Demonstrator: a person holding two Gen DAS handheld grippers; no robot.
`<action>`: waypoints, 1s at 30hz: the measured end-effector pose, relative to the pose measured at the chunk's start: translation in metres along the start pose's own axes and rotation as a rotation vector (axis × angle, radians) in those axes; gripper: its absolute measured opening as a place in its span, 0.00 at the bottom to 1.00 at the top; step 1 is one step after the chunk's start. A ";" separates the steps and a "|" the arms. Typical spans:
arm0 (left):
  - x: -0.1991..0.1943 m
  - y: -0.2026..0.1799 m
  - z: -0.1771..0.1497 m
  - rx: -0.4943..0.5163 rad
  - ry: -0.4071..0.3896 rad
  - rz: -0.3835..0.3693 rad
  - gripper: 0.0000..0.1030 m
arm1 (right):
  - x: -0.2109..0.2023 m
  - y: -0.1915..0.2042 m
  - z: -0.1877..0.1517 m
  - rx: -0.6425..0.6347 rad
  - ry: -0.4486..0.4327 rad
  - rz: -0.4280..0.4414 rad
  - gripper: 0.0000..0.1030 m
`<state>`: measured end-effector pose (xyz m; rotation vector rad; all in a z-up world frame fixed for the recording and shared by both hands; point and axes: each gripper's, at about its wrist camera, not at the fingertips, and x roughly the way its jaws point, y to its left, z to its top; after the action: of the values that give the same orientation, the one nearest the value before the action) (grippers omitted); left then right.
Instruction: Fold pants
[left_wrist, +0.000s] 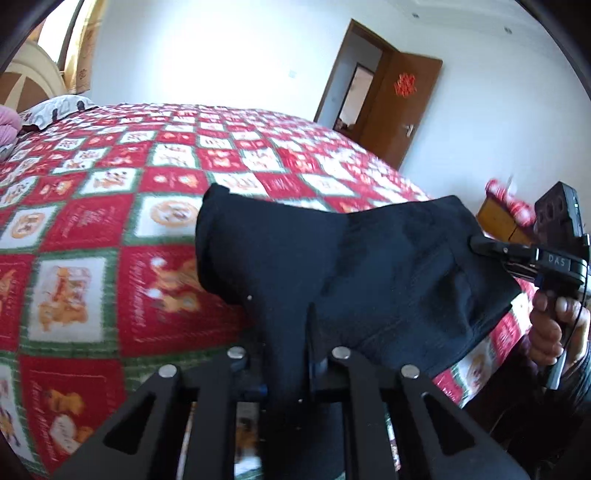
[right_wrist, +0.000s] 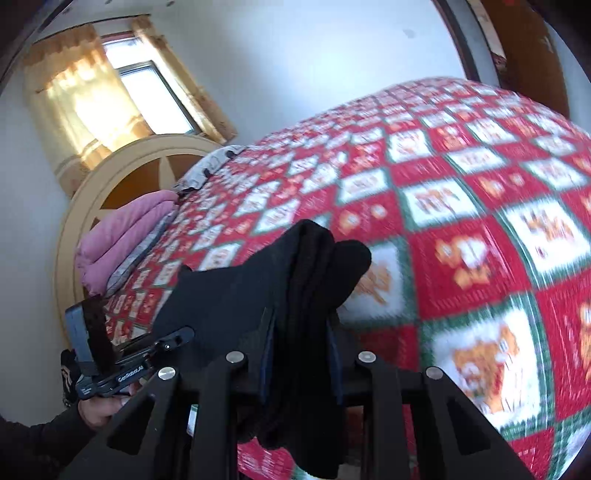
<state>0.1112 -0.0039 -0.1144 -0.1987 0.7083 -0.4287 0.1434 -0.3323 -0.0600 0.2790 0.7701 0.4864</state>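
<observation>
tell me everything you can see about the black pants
The black pants are soft, matte, knit-looking fabric with faint seams, bunched and already doubled over. They hang above the red checkered bedspread, pinched at one end by the left claw and at the other by the right claw, sagging between.

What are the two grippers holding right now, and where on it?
Both hold the black pants: left gripper and right gripper each pinch bunched fabric at opposite ends; which part of the pants cannot be told.

Dark navy pants (left_wrist: 332, 266) hang bunched and doubled over, lifted above the bed, both ends pinched.
</observation>
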 end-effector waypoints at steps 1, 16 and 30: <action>-0.005 0.005 0.003 -0.011 -0.008 0.000 0.14 | 0.001 0.005 0.005 -0.013 0.002 0.005 0.25; -0.083 0.137 0.052 -0.107 -0.180 0.305 0.13 | 0.161 0.154 0.118 -0.264 0.103 0.205 0.24; -0.045 0.190 0.018 -0.176 -0.105 0.382 0.49 | 0.327 0.153 0.119 -0.202 0.310 0.113 0.34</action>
<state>0.1521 0.1864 -0.1346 -0.2436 0.6625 0.0087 0.3825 -0.0403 -0.1098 0.0584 1.0019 0.7200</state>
